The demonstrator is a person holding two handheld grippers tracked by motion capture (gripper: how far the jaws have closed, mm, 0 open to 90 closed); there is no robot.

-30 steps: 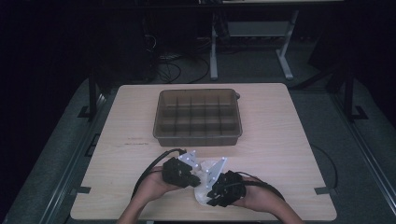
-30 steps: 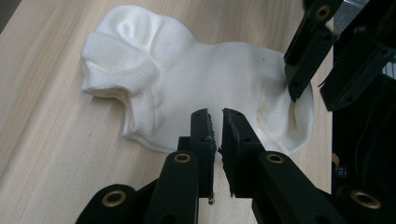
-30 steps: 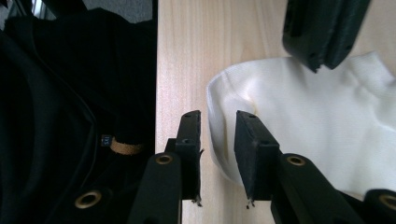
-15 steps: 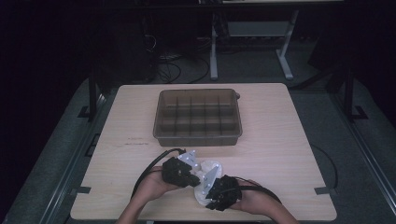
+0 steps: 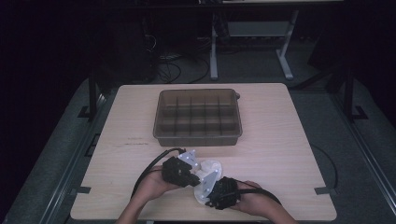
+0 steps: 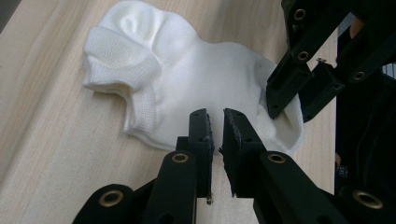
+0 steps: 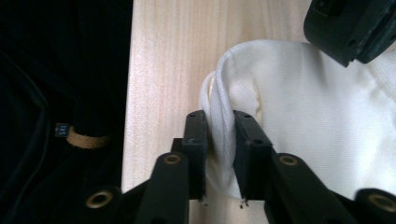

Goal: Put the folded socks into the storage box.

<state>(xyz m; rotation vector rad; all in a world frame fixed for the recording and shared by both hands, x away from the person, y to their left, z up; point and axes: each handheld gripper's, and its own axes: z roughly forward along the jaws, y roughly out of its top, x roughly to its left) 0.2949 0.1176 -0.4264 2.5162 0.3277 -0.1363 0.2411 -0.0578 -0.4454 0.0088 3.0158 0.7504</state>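
The right gripper (image 7: 219, 158), its jaws just closing, is pinching the white knitted sock (image 6: 187, 88) edge while the left gripper (image 6: 217, 140) is staying nearly clenched on it, so folding can begin.

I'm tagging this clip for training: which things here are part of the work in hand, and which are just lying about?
In the job:
- white sock, lying on the table
- right hand-held gripper, jaws just closing, pinching a fold of the sock's edge
- left hand-held gripper, jaws nearly shut at the sock's near edge

Lying about:
- brown divided tray, beyond the sock, untouched
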